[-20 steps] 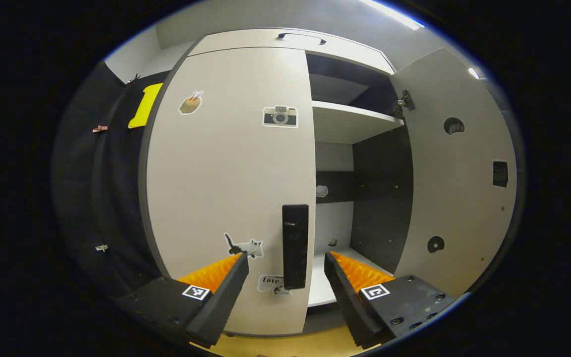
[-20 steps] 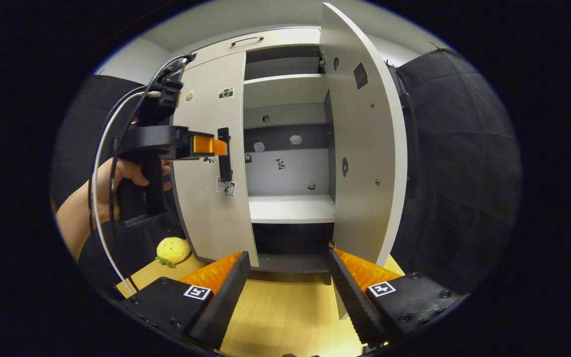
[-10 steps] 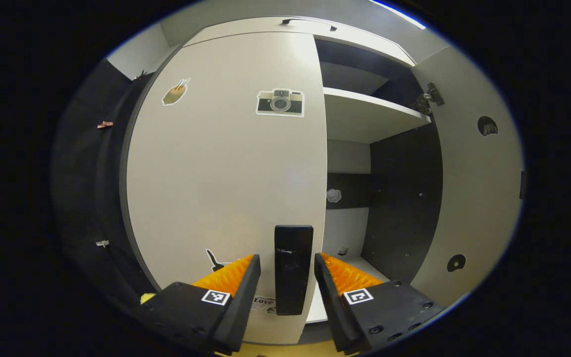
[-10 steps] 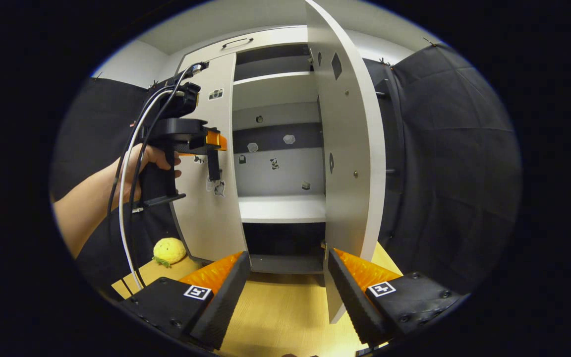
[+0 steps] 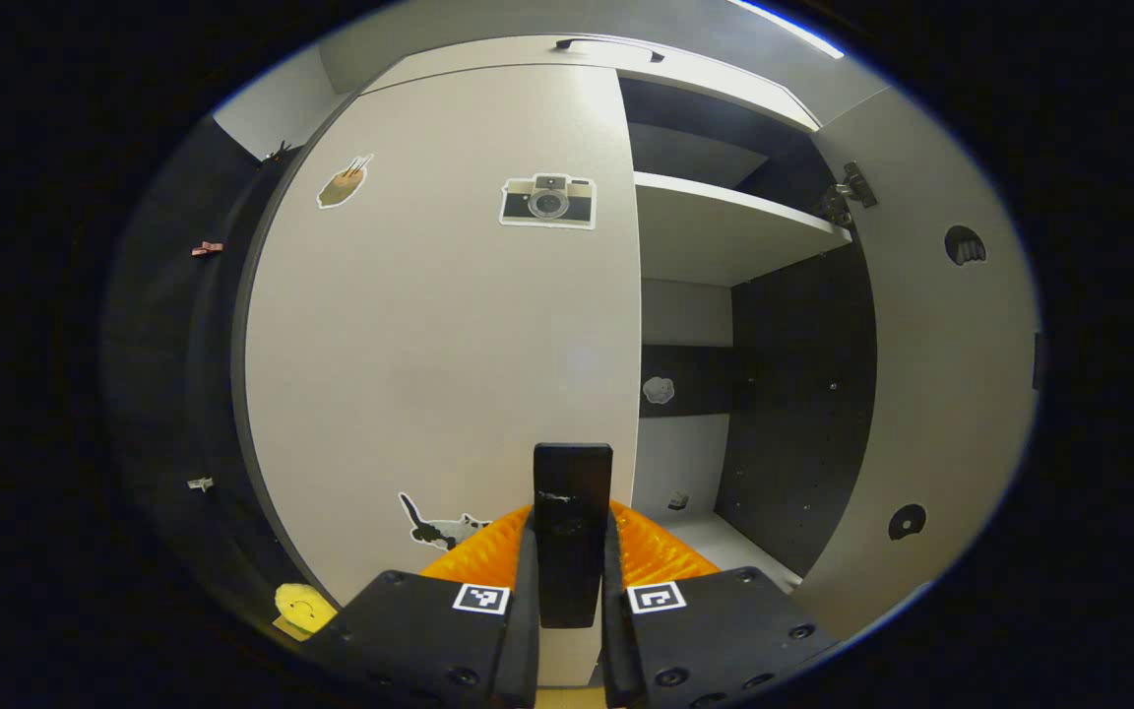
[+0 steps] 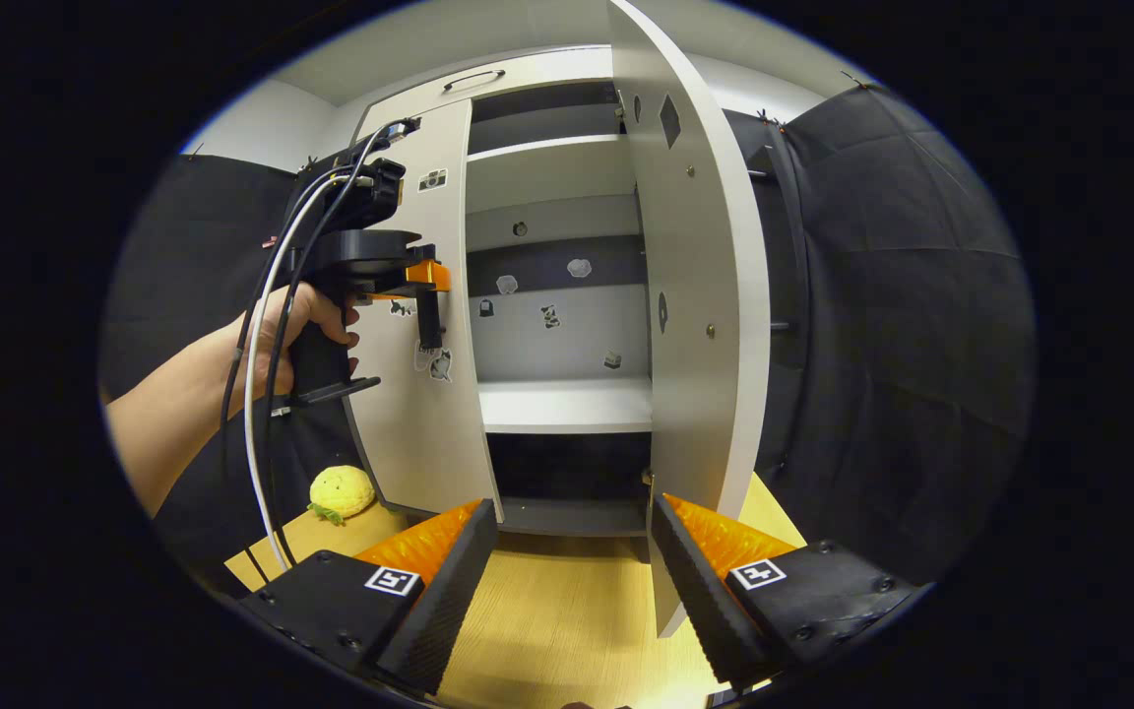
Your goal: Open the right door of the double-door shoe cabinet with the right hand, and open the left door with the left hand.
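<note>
Right door (image 6: 700,325) swung wide; left hand-held gripper (image 5: 572,581) clamps left door's handle (image 5: 572,532).

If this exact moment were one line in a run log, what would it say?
right door: open | left door: closed | left gripper: shut on left door handle | right gripper: open, empty

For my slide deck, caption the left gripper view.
Left gripper shut on the closed left door's black bar handle; white right door open.
</note>
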Tool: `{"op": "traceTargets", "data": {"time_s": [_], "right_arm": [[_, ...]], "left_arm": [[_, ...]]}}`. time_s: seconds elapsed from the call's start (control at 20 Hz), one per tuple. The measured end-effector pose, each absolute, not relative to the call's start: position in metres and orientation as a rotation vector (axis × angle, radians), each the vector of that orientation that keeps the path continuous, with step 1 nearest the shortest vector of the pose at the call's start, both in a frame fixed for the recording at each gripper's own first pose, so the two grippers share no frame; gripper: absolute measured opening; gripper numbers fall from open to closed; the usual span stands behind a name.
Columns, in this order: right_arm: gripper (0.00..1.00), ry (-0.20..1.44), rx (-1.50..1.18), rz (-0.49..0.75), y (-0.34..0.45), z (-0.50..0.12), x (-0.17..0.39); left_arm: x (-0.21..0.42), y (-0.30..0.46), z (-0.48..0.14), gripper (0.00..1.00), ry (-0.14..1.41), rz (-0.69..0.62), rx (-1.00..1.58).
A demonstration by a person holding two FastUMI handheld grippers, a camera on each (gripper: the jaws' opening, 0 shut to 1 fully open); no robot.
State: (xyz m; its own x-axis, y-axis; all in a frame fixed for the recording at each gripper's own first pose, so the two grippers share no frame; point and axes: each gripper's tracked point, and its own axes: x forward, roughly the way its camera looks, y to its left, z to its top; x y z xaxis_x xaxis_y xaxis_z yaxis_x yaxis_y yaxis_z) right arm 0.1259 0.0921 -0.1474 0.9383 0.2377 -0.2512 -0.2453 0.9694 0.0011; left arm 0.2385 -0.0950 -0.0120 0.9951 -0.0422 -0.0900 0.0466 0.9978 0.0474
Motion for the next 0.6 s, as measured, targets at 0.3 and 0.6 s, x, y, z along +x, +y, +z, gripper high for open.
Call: {"op": "traceTargets", "data": {"time_s": [0.3, 0.6], "right_arm": [[0.98, 0.254, -0.035, 0.229, 0.091, -0.146, 0.123], [0.99, 0.257, -0.025, 0.199, 0.098, -0.141, 0.116]], "left_arm": [[0.224, -0.093, -0.009, 0.16, 0.086, -0.079, 0.016], [0.176, -0.081, -0.006, 0.17, 0.088, -0.155, -0.018]]}}
